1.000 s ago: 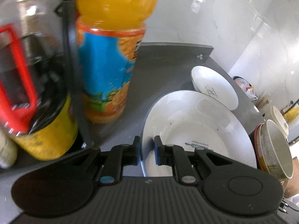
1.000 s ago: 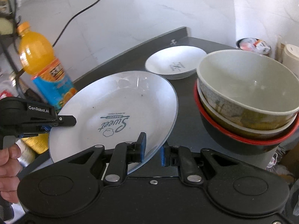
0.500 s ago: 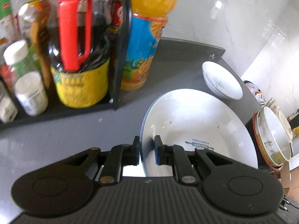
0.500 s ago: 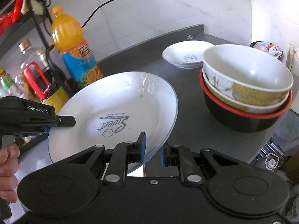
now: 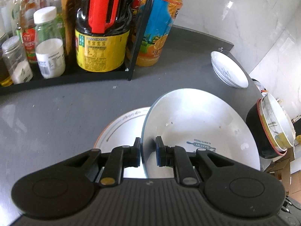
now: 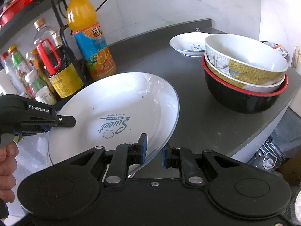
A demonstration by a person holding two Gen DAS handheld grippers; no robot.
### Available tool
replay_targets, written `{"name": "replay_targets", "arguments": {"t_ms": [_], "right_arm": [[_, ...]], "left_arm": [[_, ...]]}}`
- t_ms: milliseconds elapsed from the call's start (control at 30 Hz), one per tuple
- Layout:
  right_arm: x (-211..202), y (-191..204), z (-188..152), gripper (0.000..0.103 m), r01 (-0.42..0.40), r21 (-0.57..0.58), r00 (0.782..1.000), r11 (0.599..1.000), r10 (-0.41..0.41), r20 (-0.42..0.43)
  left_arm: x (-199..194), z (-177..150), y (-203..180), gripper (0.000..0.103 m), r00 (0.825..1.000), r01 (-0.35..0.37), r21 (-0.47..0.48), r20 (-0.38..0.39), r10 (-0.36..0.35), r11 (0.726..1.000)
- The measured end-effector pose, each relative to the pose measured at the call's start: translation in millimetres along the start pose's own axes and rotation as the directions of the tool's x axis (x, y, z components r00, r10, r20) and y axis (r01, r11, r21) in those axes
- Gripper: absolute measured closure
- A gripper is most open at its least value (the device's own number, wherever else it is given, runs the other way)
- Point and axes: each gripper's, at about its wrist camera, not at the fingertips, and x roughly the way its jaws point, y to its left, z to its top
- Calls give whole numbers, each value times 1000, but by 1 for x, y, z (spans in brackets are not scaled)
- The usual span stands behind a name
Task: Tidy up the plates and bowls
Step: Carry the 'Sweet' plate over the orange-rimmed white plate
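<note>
A large white plate point(image 5: 199, 124) printed "Sweet Bakery" hangs tilted over the grey counter point(image 5: 56, 109), held at two opposite rims. My left gripper point(image 5: 148, 146) is shut on its left rim, and the right wrist view shows this gripper point(image 6: 62, 123) at the plate point(image 6: 116, 109). My right gripper point(image 6: 153, 146) is shut on the near right rim. Under the plate lies another white plate point(image 5: 122, 124) with a thin brown ring, mostly hidden. A small white dish point(image 6: 190, 44) sits at the back. Beside it stands a stack of bowls point(image 6: 244, 71) in a black, red-rimmed bowl.
A black wire rack point(image 5: 131, 56) with sauce bottles and jars stands at the back left, with an orange juice bottle point(image 6: 90, 43) beside it. The counter ends in a curved edge point(image 6: 263, 137) at the right. A hand point(image 6: 7, 160) holds the left gripper.
Both grippers have carried the plate back and away from the bottles, toward the near left. It now hangs over the ringed plate, which was out of view before.
</note>
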Motion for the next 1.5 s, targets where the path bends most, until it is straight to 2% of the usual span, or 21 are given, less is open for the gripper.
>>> {"name": "replay_targets", "arguments": {"t_ms": [367, 833, 1067, 1367, 1500], "right_arm": [[-8, 4, -9, 88, 4, -64, 1000, 998, -4, 1], [-6, 15, -8, 87, -16, -113, 999, 994, 10, -46], [3, 20, -2, 87, -31, -108, 995, 994, 20, -98], [9, 26, -3, 87, -43, -117, 991, 992, 28, -128], [8, 20, -1, 85, -67, -84, 986, 994, 53, -157]], "left_arm": [[-6, -20, 4, 88, 1000, -12, -14, -15, 11, 1000], [-9, -27, 14, 86, 998, -49, -72, -42, 46, 996], [-6, -27, 22, 86, 995, -79, -80, -65, 74, 994], [-5, -29, 32, 86, 994, -81, -88, -74, 75, 993], [-5, -29, 31, 86, 995, -77, -82, -75, 71, 994]]}}
